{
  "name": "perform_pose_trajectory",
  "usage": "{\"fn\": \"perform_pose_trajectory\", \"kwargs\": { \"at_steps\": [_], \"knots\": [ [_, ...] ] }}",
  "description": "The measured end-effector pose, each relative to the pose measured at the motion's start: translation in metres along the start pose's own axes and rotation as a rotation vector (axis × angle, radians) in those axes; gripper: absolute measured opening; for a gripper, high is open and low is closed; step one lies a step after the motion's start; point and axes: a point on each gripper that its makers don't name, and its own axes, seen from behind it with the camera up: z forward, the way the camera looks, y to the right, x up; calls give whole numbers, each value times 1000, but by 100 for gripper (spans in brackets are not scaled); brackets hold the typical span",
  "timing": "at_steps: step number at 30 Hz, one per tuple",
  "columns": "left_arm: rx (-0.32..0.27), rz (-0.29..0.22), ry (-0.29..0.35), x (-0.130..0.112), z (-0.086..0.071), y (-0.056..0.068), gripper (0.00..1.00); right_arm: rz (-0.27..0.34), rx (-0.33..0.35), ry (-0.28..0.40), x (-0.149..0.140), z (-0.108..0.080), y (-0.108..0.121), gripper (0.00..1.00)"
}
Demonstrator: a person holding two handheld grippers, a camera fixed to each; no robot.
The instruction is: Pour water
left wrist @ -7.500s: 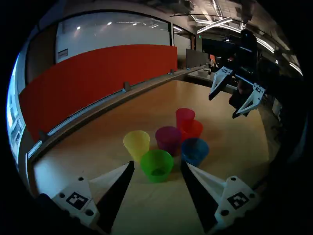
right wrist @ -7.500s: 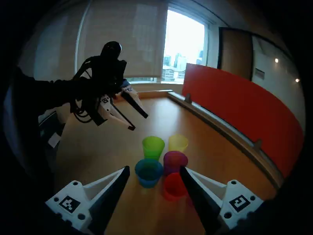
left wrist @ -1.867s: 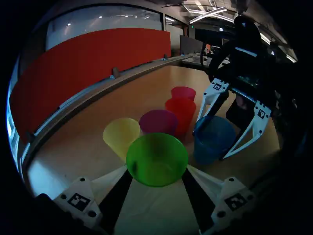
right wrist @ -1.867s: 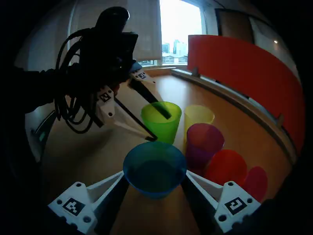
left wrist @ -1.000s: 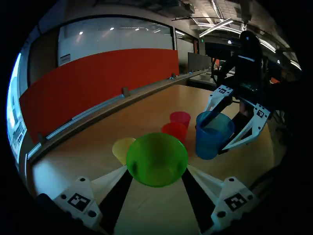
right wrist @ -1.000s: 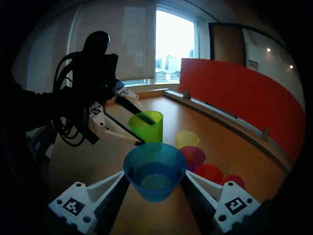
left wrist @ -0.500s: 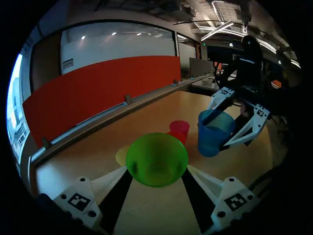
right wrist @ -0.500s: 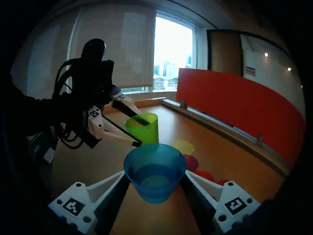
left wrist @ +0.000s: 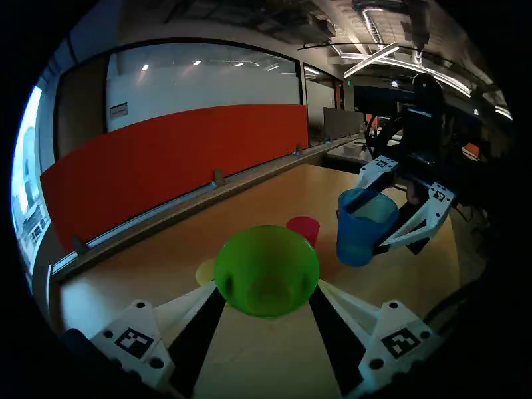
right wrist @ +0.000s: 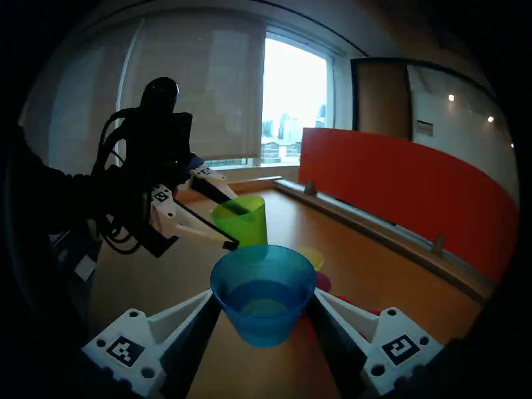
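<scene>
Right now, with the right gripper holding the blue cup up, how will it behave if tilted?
Probably bottom-heavy: the blue cup seems partly full of water, so it may slosh. Its translucent wall looks thin and could flex under the right gripper. The taper might let it slip down.

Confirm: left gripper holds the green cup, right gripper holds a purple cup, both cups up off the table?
One error: the right gripper holds the blue cup, not a purple one. The right gripper view shows it between that gripper's fingers. The rest stands: the left gripper holds the green cup, and both cups are up off the table.
</scene>
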Motion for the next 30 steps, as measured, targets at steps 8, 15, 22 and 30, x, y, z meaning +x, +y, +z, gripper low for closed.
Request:
{"fn": "perform_pose_trajectory", "kwargs": {
  "at_steps": [8, 15, 22, 30],
  "knots": [
    [-9, -2, 30, 9, -3, 7, 82, -4, 9, 32, 7, -5, 1, 87],
    [-20, 2, 56, 16, -7, 13, 82, -14, 8, 53, 11, -8, 3, 87],
    [-20, -1, 74, 21, -10, 12, 82, -13, 8, 73, 14, -10, 4, 87],
    [-23, -4, 90, 25, -13, 14, 83, -13, 11, 77, 12, -10, 3, 87]
  ]
}}
